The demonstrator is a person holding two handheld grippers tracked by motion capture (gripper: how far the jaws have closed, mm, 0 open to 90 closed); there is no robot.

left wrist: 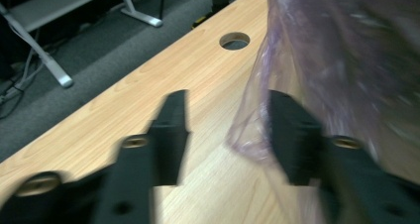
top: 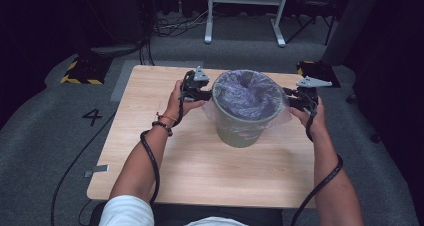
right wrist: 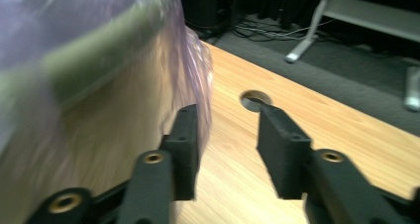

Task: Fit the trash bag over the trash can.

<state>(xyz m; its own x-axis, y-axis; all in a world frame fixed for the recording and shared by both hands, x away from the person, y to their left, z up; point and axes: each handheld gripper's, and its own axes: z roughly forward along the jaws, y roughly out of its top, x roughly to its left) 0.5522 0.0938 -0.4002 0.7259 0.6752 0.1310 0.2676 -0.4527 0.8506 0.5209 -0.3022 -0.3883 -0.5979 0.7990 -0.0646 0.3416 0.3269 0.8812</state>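
An olive-green bin (top: 242, 128) stands mid-table, lined with a thin purple bag (top: 247, 93) whose edge is folded over the rim and hangs down outside. My left gripper (top: 202, 93) sits against the bin's left side just below the rim. In the left gripper view its jaws stand apart, gripper (left wrist: 225, 130) open, with the bag's loose hem (left wrist: 252, 135) brushing the right jaw. My right gripper (top: 292, 100) is at the bin's right side. Seen from the right gripper view, this gripper (right wrist: 228, 144) is open, with bag (right wrist: 193, 80) and bin (right wrist: 99, 55) just left of its left jaw.
The wooden table (top: 200, 171) has a round cable hole (left wrist: 234, 40) near its far edge, behind the bin. White stand legs (top: 245, 16) and loose cables lie on the grey floor beyond. A yellow-black striped block (top: 80, 71) sits off the table's far left corner.
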